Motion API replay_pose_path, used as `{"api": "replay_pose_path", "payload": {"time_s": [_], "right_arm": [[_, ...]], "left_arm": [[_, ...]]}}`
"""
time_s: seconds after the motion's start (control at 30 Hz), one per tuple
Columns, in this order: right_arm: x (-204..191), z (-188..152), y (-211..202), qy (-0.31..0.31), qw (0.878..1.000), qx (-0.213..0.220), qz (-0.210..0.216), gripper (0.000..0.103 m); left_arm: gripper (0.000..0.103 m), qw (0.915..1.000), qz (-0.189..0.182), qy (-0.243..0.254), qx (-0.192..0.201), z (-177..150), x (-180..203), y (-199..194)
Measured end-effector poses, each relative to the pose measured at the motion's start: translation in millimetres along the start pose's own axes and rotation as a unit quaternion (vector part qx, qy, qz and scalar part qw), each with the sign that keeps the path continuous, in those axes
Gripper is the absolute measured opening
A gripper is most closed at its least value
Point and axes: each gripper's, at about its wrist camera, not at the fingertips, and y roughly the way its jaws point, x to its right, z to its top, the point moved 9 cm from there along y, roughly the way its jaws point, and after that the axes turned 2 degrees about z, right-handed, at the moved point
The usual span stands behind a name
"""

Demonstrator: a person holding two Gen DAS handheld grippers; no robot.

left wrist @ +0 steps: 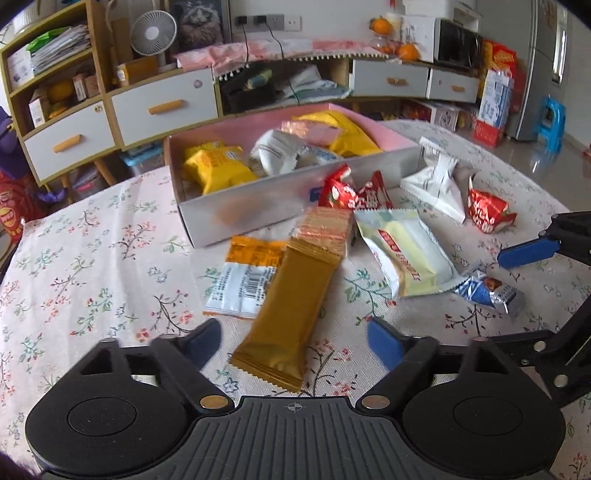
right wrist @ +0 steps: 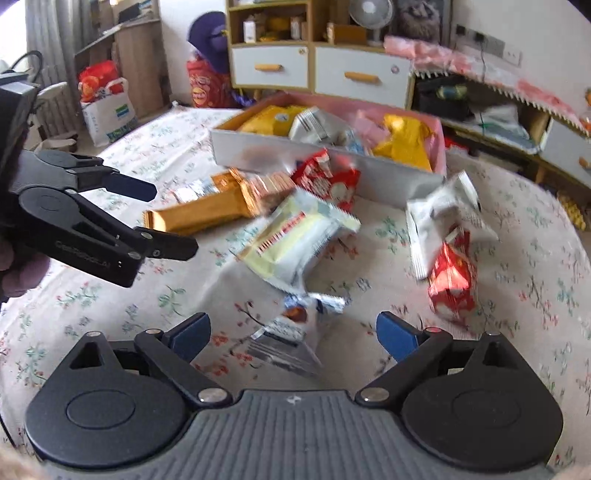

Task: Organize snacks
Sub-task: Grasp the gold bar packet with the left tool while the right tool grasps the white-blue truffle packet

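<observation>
Loose snack packets lie on the flowered tablecloth in front of a pink-lined box [left wrist: 258, 206] that holds yellow and white packs. My left gripper [left wrist: 295, 343] is open, and the near end of a long gold bar [left wrist: 291, 295] lies between its fingers, untouched. An orange-white packet [left wrist: 243, 280] lies beside the bar. My right gripper [right wrist: 293, 332] is open astride a small blue-silver packet [right wrist: 291, 328], its pads clear of it. Between the two sits a pale yellow packet [right wrist: 295, 240]. In the right wrist view the left gripper [right wrist: 162, 218] shows at the left edge.
Red packets [left wrist: 351, 192] lean on the box wall. Another red one [right wrist: 452, 280] and a white packet [right wrist: 439, 218] lie to the right. The table's edge curves behind the box. Past it stand a drawer cabinet [left wrist: 162, 107], shelves and a fan [left wrist: 153, 31].
</observation>
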Motion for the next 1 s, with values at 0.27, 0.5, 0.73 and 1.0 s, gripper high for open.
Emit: {"api": "replay_pose_path", "payload": {"time_s": [0.27, 0.5, 0.73, 1.0], "right_arm": [[9.1, -5.5, -4.1, 0.011, 1.0, -0.009, -0.003, 0.088], [27.2, -5.1, -7.2, 0.024, 0.999, -0.012, -0.021, 0.08], [29.4, -2.5, -5.8, 0.037, 0.999, -0.011, -0.015, 0.077], [11.1, 2.6, -1.4, 0.015, 1.0, -0.015, 0.001, 0.068]], "left_arm": [[0.044, 0.9994, -0.021, 0.005, -0.028, -0.8, 16.3, -1.7], [0.045, 0.9987, -0.024, 0.008, -0.044, -0.2, 29.5, -1.2], [0.046, 0.999, -0.005, -0.019, -0.04, 6.2, 24.7, 5.7], [0.046, 0.9979, 0.018, -0.042, -0.046, 11.7, 23.3, 11.1]]}}
